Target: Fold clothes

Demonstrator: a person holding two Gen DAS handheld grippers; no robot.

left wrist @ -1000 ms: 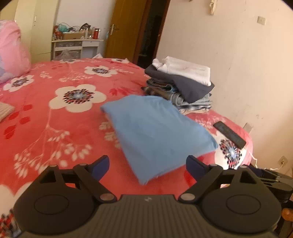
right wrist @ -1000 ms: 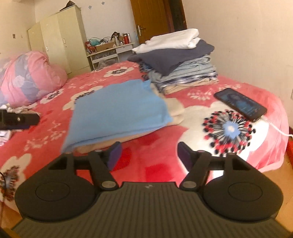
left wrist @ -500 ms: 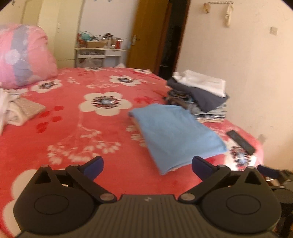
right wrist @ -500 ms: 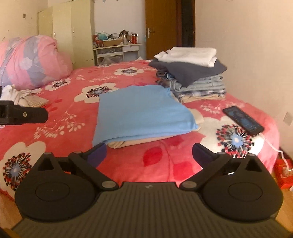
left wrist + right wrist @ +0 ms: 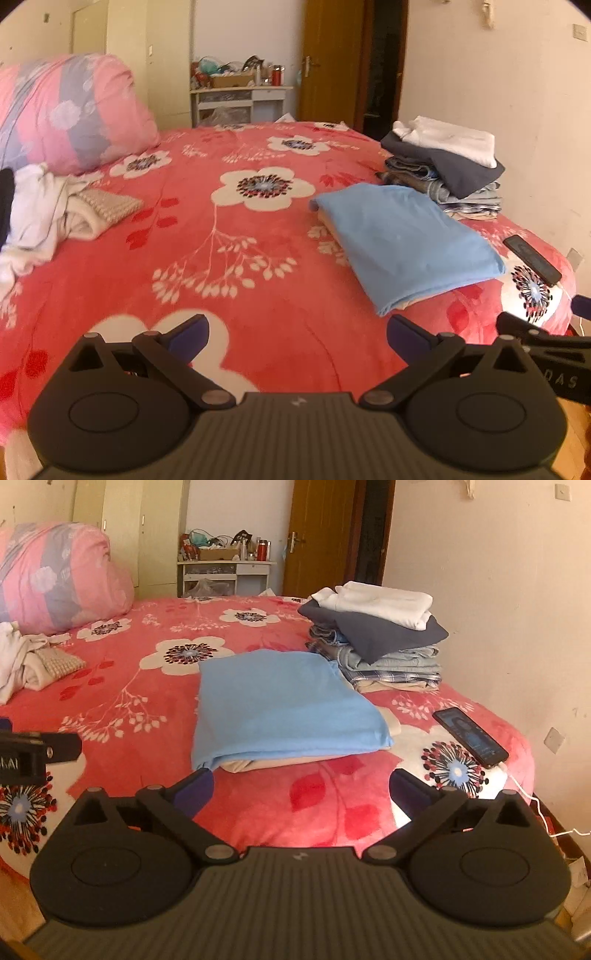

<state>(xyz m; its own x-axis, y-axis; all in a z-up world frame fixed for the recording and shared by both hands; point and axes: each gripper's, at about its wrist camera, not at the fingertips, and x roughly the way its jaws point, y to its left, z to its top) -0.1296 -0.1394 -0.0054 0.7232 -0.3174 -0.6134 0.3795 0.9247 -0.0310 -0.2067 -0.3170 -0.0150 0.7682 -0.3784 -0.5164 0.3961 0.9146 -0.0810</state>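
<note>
Both tools are spread wide and hold nothing: the left tool (image 5: 297, 334) and the right tool (image 5: 301, 788) hang over the near edge of the bed (image 5: 325, 797). The folded blue garment (image 5: 284, 701) lies flat on the bed, atop a beige layer. Just behind the garment stands the stack of folded clothes (image 5: 384, 635); just right of it lies a phone (image 5: 471, 736); far left, a crumpled heap of unfolded clothes (image 5: 48, 210)

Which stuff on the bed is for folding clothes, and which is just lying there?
For the folding:
folded blue garment
stack of folded clothes
unfolded white clothes heap
left gripper and right gripper, both open and empty

Just lying about:
phone with its cable
pink quilt bundle
cluttered desk
</note>
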